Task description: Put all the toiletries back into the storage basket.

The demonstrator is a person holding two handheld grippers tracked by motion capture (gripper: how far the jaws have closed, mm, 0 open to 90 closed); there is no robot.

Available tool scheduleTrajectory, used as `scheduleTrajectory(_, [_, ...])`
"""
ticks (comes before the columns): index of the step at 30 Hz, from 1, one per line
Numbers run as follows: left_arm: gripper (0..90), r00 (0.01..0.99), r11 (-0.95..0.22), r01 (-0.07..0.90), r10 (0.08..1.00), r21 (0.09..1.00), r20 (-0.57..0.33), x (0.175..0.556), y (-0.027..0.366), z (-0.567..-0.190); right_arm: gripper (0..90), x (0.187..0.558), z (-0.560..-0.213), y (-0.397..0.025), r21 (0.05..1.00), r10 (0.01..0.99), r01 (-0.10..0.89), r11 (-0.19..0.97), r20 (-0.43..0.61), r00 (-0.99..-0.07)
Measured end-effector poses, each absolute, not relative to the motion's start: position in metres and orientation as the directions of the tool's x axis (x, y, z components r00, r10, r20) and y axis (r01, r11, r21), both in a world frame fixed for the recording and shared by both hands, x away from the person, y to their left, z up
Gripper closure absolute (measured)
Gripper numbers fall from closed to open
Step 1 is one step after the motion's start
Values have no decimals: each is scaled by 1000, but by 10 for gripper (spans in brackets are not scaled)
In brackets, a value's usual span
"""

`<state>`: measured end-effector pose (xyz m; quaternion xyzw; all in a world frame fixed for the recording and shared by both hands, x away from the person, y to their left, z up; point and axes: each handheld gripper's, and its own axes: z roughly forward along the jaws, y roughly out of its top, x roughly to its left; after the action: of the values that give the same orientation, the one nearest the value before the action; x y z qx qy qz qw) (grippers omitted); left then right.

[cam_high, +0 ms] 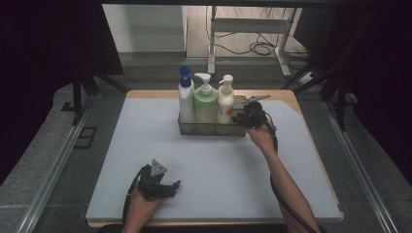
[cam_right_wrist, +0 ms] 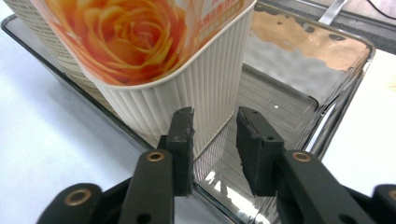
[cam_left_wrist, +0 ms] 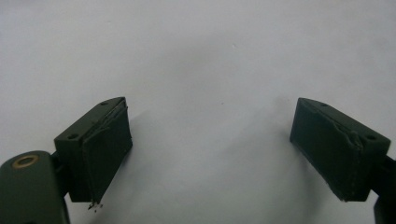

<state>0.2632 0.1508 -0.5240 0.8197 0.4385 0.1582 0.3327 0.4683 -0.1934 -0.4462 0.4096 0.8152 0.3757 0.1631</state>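
**Reaching a gripper to the metal tray's right end**

Spreading across nearly the whole table (cam_high: 145,184) is a pale grey mat (cam_high: 160,145), with a strip of light wood showing along the far and right edges. Toward the far middle of the mat sits a shallow, shiny metal tray (cam_high: 187,129), long side facing the person.

Three pump and cap bottles stand upright in the tray, side by side and touching or nearly so: a white bottle with a blue cap (cam_high: 185,99) at the left, a pale green pump bottle (cam_high: 205,104) in the middle, and a cream pump bottle (cam_high: 225,101) at the right. Up close, the cream bottle (cam_right_wrist: 187,93) has ribbed sides and an orange rose printed on its label; the tray's (cam_right_wrist: 341,88) right portion beside it is bare metal.

The person's right forearm stretches forward from the near edge, and the right gripper (cam_high: 245,118) is at the tray's right end, just beside the cream bottle. Its own view shows the jaws (cam_right_wrist: 215,135) parted by a narrow gap, straddling the tray's near wall close to the bottle's corner, not clamped on either.

The left gripper (cam_high: 170,187) rests low near the front edge of the mat, well apart from the tray. Its jaws (cam_left_wrist: 210,144) are spread wide over bare mat, holding nothing.
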Motion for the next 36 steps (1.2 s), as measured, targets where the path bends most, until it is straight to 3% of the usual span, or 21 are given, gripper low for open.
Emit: scheduleTrajectory(36, [121,564,-390,614,825,687,-35,263,151,-524,204,439,-430,-199,786,755,470,401,7,-655])
